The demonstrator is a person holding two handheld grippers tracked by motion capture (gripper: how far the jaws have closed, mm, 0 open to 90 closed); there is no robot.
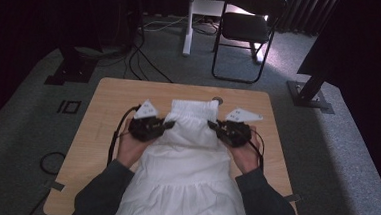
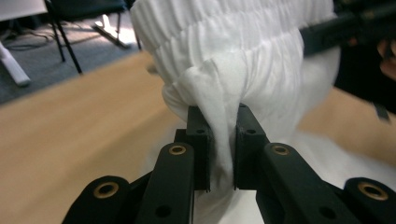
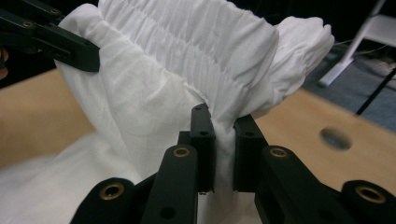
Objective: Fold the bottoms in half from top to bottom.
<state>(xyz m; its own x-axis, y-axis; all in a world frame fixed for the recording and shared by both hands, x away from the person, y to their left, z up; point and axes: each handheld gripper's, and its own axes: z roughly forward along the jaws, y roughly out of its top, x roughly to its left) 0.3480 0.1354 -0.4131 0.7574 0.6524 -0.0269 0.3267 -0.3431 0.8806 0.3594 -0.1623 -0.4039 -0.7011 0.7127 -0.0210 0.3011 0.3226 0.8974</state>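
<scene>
a white garment with a gathered, elastic-looking band lies down the middle of the wooden table, its wide skirt part spreading toward six o'clock past the near edge and its narrow shirred end pointing to twelve o'clock. that end is folded back over the cloth below it.

the left gripper sits at nine o'clock of the shirred end. in the left gripper view its two black jaws are nearly together with a pinch of the white cloth pressed between the pads, the gathered band rising just above them. the right gripper sits at three o'clock of the same end, and the right gripper view shows its jaws likewise almost shut on a fold of the cloth, with the pleated band arching over them. each gripper view also catches the other gripper's black jaw touching the far side of the band.

the person's hands and dark sleeves come in from six o'clock on either side of the garment. a round hole in the table lies at twelve o'clock, just beside the folded end. beyond the table, on grey carpet, a black chair stands at about one o'clock, and cables trail at eleven.
</scene>
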